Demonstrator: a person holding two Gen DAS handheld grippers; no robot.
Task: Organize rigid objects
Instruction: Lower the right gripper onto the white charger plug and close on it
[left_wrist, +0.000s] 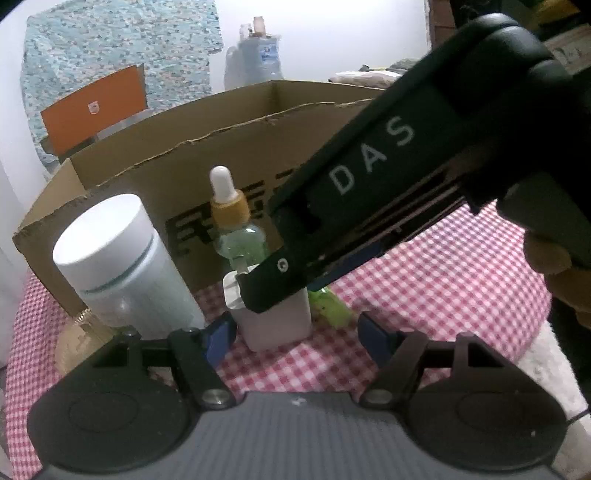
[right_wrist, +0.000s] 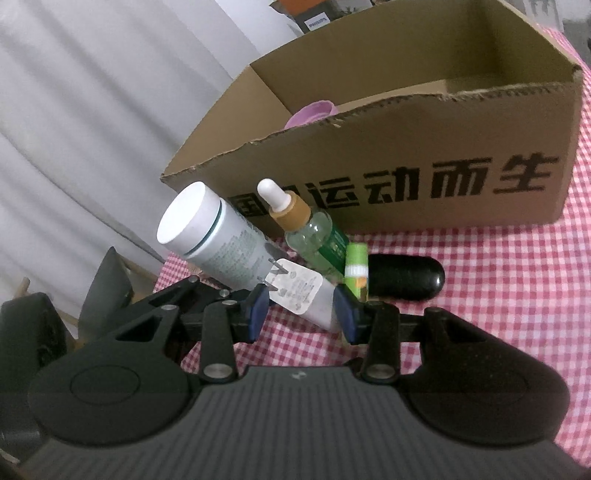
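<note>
Your right claw (right_wrist: 301, 308) is clenched on the white plug (right_wrist: 301, 293), not yet lifted off the worktop (right_wrist: 498, 295); your left claw (left_wrist: 297, 334) hangs released near it. Only a purple thing (right_wrist: 312, 112) shows in the box (right_wrist: 424, 155); the jar (right_wrist: 210, 240), dropper (right_wrist: 306, 229), green tube (right_wrist: 356, 269) and black case (right_wrist: 406, 277) wait just outside its near wall.

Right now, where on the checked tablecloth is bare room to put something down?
Free: the checked cloth right of the black capsule-shaped case, below the cardboard box front. Crowded: the box's left corner, where the white bottle, dropper bottle, green tube and white plug charger cluster, charger between the right gripper pads.
</note>
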